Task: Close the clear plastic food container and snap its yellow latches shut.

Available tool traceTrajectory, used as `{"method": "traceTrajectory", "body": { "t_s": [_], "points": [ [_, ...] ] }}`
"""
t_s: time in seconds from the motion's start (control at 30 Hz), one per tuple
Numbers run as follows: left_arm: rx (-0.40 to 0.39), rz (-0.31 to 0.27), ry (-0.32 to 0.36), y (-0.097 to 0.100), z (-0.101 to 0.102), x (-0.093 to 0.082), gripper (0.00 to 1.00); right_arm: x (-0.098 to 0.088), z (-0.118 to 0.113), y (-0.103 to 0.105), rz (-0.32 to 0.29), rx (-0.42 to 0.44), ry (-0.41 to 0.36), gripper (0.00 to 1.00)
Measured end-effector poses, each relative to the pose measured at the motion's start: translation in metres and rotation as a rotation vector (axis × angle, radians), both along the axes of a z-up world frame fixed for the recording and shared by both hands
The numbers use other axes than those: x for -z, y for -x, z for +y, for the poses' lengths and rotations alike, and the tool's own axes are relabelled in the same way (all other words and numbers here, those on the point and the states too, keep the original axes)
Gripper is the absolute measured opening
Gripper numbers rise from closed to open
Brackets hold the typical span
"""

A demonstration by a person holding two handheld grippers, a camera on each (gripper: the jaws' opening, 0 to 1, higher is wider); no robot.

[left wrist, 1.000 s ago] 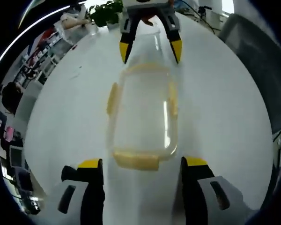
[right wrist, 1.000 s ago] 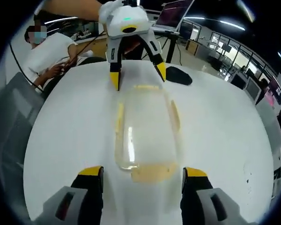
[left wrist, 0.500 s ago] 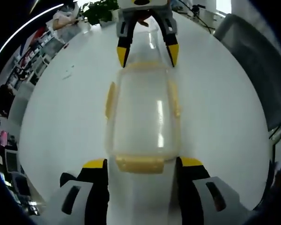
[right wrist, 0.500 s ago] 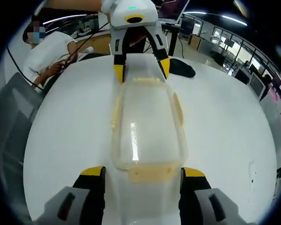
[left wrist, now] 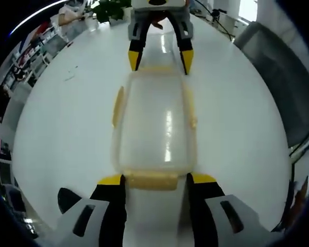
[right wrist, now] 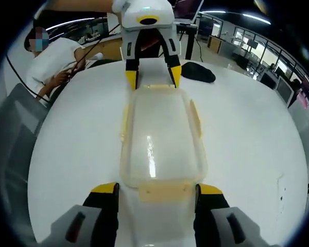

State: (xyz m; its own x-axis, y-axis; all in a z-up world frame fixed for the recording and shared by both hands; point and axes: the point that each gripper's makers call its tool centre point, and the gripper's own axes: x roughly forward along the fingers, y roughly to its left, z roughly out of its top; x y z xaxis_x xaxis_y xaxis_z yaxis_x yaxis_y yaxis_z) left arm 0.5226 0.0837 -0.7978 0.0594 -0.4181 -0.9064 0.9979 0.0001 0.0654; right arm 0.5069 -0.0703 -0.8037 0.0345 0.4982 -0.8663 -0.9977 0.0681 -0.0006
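A: We see the white surface (left wrist: 237,103) first, round and broad, with a grey chair (left wrist: 278,67) at its edge in the left gripper view and a seated person (right wrist: 51,62) beyond it in the right gripper view.

B: In the middle lies the clear container (left wrist: 154,121), lid on, lengthwise between our two tools.

A: Our left tool (left wrist: 153,179) is spread open, its yellow tips either side of the near end latch (left wrist: 150,181). Our right tool (right wrist: 157,189) is open likewise around the opposite end latch (right wrist: 162,191).

B: We also see side latches (right wrist: 195,118) along the long edges; whether they are snapped down we cannot tell.
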Motion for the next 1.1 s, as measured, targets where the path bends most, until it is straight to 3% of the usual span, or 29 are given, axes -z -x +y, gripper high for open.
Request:
{"method": "traceTrajectory", "body": {
  "t_s": [0.13, 0.3, 0.4, 0.43, 0.9, 0.97, 1.03, 1.1],
  "points": [
    [-0.015, 0.035, -0.008, 0.0038, -0.0006, 0.0007, 0.39, -0.0005, -0.0014, -0.0023, -0.002, -0.006, 0.007, 0.52],
    [-0.022, 0.033, -0.010, 0.0044, -0.0014, -0.0001, 0.39, -0.0007, -0.0018, -0.0017, -0.001, -0.024, 0.012, 0.50],
    [0.008, 0.020, -0.032, 0.0061, 0.0002, -0.0010, 0.38, -0.0025, -0.0064, -0.0016, -0.015, -0.083, 0.038, 0.37],
    [-0.009, 0.016, -0.028, 0.0056, 0.0005, -0.0010, 0.38, -0.0026, -0.0014, -0.0039, -0.005, -0.084, 0.015, 0.37],
    [0.013, 0.013, -0.058, 0.0048, 0.0012, 0.0019, 0.39, -0.0001, -0.0037, -0.0021, -0.010, -0.080, 0.091, 0.37],
    [-0.031, 0.018, -0.066, 0.0036, 0.0015, 0.0022, 0.38, 0.0002, -0.0039, -0.0026, -0.006, -0.074, 0.089, 0.36],
    [0.005, -0.018, -0.081, 0.0014, 0.0006, 0.0027, 0.38, 0.0001, -0.0042, -0.0026, -0.003, -0.069, 0.092, 0.36],
    [-0.032, -0.009, -0.070, 0.0007, 0.0031, 0.0036, 0.37, 0.0000, -0.0042, -0.0030, -0.002, -0.071, 0.089, 0.35]
  ]
}}
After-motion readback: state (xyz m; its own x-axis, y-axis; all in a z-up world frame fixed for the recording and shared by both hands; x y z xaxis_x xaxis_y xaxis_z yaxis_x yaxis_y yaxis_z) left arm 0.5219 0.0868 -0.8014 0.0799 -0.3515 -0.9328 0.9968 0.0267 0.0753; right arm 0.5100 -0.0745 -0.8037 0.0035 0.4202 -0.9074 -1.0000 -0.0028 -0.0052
